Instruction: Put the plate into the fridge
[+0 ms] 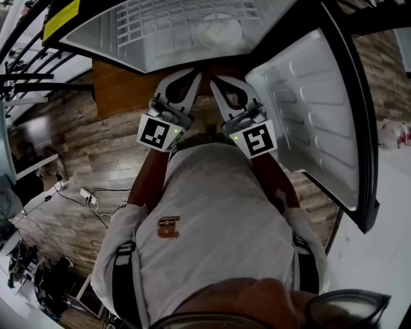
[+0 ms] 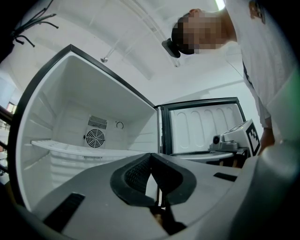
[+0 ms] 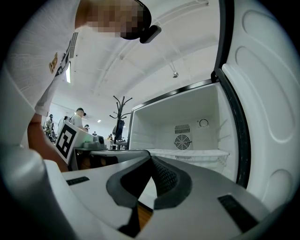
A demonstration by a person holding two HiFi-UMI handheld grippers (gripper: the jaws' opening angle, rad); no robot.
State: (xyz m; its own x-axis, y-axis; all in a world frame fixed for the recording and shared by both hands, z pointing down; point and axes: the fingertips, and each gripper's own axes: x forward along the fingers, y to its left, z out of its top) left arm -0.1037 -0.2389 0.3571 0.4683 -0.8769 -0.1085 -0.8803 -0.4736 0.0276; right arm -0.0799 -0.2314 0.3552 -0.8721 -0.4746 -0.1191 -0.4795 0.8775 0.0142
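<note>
Wood-plank floor (image 1: 83,144) runs under the person (image 1: 218,225), who stands facing the open fridge (image 1: 103,38). From the head view, the plate (image 1: 219,30) is a round, white, shallow disc, hard to tell from the white around it. It lies flat on the gridded white shelf (image 1: 154,26) inside the fridge, well apart from both grippers.

The left gripper (image 1: 192,77) and right gripper (image 1: 217,82) are held side by side close to the chest, pointing toward the fridge opening. In each gripper view the 2 ribbed pads meet at the tips, so both pairs of jaws are together with nothing between them.

The door (image 1: 314,109) stands swung open at the right, its moulded white inner face bare. A round fan grille (image 2: 95,138) sits in the back wall just above the shelf. A yellow label (image 1: 61,19) is stuck on the fridge's dark top edge. Cables (image 1: 90,196) trail across the floor at the left. In the right gripper view, a coat stand (image 3: 121,112) rises beyond the fridge.
</note>
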